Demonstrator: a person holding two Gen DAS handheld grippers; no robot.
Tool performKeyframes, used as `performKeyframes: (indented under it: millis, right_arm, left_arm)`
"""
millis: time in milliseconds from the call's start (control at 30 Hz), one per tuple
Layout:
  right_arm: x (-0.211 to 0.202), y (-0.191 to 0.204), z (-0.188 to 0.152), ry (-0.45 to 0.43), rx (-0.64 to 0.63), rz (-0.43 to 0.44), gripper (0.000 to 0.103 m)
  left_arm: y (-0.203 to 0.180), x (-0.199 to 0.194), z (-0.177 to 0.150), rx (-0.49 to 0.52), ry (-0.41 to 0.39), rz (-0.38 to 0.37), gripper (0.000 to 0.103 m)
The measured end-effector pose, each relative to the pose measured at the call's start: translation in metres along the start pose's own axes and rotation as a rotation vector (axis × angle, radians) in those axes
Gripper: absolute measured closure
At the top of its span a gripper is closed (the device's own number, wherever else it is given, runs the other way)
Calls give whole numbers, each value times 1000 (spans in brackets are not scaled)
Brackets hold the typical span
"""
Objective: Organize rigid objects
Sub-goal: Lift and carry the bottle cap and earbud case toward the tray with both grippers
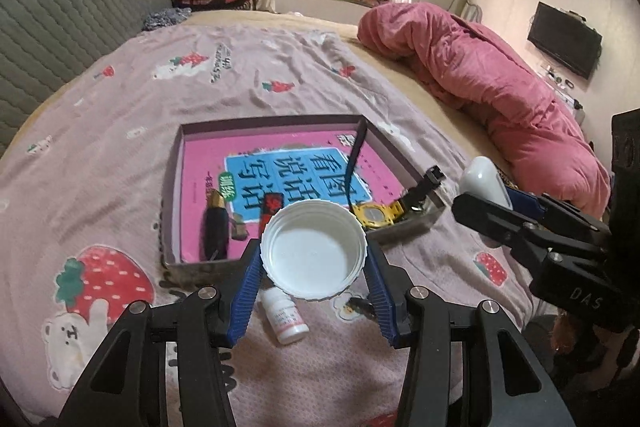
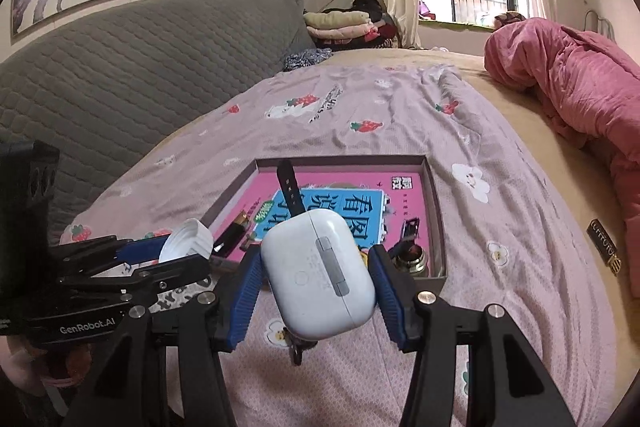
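Both grippers grip: left gripper [image 1: 314, 259] a white cap [image 1: 314, 249], right gripper [image 2: 318, 277] an earbud case [image 2: 320, 275].

- Shallow box [image 1: 176, 163]: near wall partly hidden in the left wrist view behind the white cap [image 1: 314, 247].
- Book cover [image 1: 208, 163] inside the box: lettering partly covered by the loose items and the cap.
- Small dark item [image 2: 297, 347] on the bedsheet [image 2: 500, 307]: mostly hidden under the white earbud case [image 2: 320, 275]; kind cannot be told.
- Pill bottle [image 1: 289, 321]: label print too small to read.
- Pink quilt [image 2: 580, 99]: cut off by the right edge.
- Hand [image 2: 18, 367]: cut off at the left edge.
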State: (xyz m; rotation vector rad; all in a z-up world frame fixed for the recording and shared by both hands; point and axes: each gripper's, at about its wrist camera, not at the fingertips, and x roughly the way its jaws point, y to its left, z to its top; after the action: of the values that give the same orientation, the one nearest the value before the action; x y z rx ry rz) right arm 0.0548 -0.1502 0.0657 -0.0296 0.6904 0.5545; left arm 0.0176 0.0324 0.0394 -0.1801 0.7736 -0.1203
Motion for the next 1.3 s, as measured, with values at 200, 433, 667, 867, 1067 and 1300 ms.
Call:
performKeyframes:
  millis: [200, 433, 667, 867, 1067, 1300]
  right_arm:
    - [-1, 13, 9, -23, -23, 23, 50]
    - [5, 24, 16, -41, -45, 32, 50]
    - [16, 26, 19, -31, -53, 36, 50]
    - [29, 29, 16, -6, -57, 47, 50]
    - [52, 33, 7, 60, -59, 59, 50]
    - [85, 40, -2, 124, -77, 86, 50]
  left_arm:
    - [9, -4, 7, -5, -19, 23, 52]
    - [15, -6, 10, -8, -34, 38, 52]
    - [18, 0, 10, -21, -23, 39, 51]
    - [26, 10, 9, -41, -4, 48, 51]
    - [41, 18, 10, -77, 11, 64, 51]
    - [51, 25, 10, -95, 17, 83, 51]
